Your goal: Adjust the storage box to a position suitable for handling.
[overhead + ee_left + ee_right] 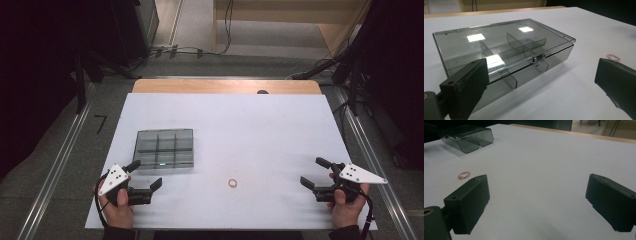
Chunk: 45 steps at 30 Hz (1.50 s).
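A smoky clear plastic box [164,148] with a shut lid and inner dividers lies on the white sheet, left of centre; its latch [538,58] faces my left gripper. A small pinkish ring [233,183] lies on the sheet near the front, between the two hands. My left gripper [145,175] rests at the front left, just below the box's near corner, open with nothing between its jaws. My right gripper [315,172] rests at the front right, open and empty. In the right gripper view the ring [464,175] lies beyond the left jaw and the box [466,137] sits far off.
The white sheet [260,130] covers a wooden table [225,86] whose far edge shows bare. Cables run over the floor beyond the table, and metal rails [55,165] flank both sides. Wide free room lies between the box and my right gripper.
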Each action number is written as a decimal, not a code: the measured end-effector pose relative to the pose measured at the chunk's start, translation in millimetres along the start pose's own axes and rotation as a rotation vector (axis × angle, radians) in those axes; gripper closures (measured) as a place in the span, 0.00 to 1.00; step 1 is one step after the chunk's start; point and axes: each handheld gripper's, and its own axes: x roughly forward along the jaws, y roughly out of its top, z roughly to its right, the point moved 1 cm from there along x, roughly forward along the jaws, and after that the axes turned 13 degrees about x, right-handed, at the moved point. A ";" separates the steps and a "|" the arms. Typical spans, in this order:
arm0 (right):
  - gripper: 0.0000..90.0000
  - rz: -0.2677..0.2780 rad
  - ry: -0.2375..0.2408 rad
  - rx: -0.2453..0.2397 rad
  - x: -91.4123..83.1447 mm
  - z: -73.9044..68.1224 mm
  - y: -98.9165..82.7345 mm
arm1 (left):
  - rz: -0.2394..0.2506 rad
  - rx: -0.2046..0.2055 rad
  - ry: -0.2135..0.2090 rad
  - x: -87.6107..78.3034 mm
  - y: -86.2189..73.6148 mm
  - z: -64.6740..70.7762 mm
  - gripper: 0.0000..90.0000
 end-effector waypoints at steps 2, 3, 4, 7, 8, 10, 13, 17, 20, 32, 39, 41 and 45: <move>0.04 -0.002 0.000 -0.005 0.4 -0.1 0.0 | -0.003 0.007 0.003 0.0 0.8 0.6 0.00; 0.04 -0.005 0.001 -0.009 0.8 -0.1 0.1 | -0.008 0.013 0.010 -0.2 1.8 1.4 0.00; 0.04 -0.008 -0.001 -0.006 1.2 -0.6 0.0 | -0.009 0.014 0.011 -0.4 2.5 1.8 0.00; 0.04 -0.012 -0.002 -0.004 1.5 -0.7 -0.1 | -0.009 0.002 0.009 -0.6 5.0 1.3 0.01; 0.04 -0.011 -0.001 -0.003 1.6 -0.6 -0.1 | -0.009 0.002 0.009 -0.6 5.0 1.3 0.01; 0.04 -0.009 0.002 -0.002 1.7 -0.1 -0.2 | -0.007 -0.011 -0.001 -0.9 8.2 0.4 0.02; 0.04 -0.011 0.001 -0.004 1.9 0.0 -0.2 | -0.020 -0.010 0.000 -1.5 14.4 -0.6 0.04; 0.04 -0.021 -0.002 -0.007 2.8 -0.7 -0.4 | -0.037 -0.017 -0.006 -1.6 22.2 -5.1 0.05; 0.04 -0.023 -0.001 -0.005 2.8 -0.8 -0.5 | -0.041 -0.039 -0.009 -1.6 29.5 -13.8 0.07; 0.04 -0.027 0.001 -0.005 3.7 -0.6 -0.6 | -0.064 -0.101 -0.015 15.0 49.3 -43.2 0.22; 0.04 -0.033 0.008 -0.006 4.3 -0.3 -0.8 | -0.080 -0.138 -0.001 21.6 58.2 -62.5 0.39; 0.04 -0.032 0.008 -0.002 4.3 0.2 -0.9 | -0.094 -0.150 0.021 22.3 60.3 -69.2 0.47; 0.04 -0.032 0.010 0.000 4.5 0.3 -0.9 | -0.126 -0.180 0.039 23.6 57.0 -83.2 0.64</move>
